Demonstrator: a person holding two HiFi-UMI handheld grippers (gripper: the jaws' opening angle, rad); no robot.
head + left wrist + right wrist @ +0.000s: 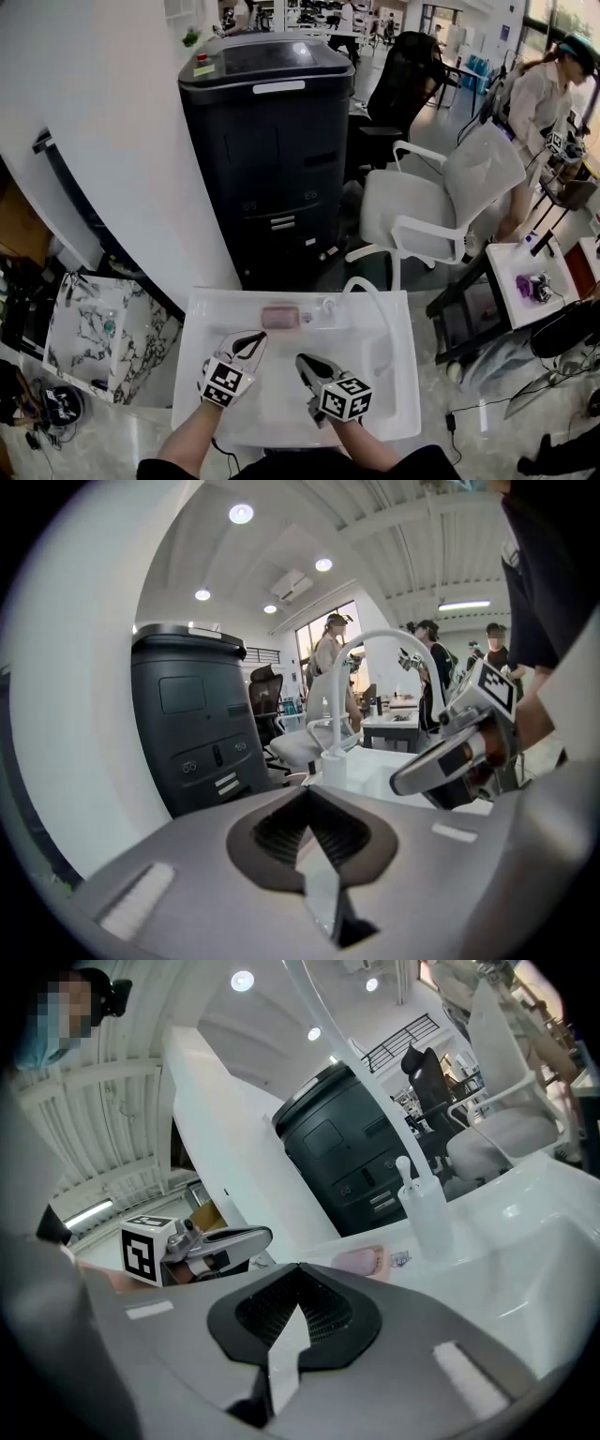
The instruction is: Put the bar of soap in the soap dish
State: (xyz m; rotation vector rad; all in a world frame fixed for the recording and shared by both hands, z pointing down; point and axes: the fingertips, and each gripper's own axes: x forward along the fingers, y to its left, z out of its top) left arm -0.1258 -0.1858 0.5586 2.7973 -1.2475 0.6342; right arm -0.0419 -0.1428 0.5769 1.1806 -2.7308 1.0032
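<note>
The pink bar of soap [279, 317] lies in the soap dish [292, 320] on the back ledge of the white sink [384, 412]. In the right gripper view the soap [354, 1262] shows beyond the jaws, with the dish's paler rim [381, 1260] beside it. My left gripper [251, 345] hangs over the basin's left half, shut and empty. My right gripper [306, 364] hangs beside it over the middle, jaws together with nothing between them. Both are well short of the soap. Each gripper shows in the other's view: the right gripper [441, 769], the left gripper [230, 1239].
A white curved faucet [377, 302] arches over the sink's right side. A tall black cabinet [272, 141] stands right behind the sink. A white chair [441, 206] and a small white table [530, 281] are at the right, a marble-patterned top [94, 328] at the left.
</note>
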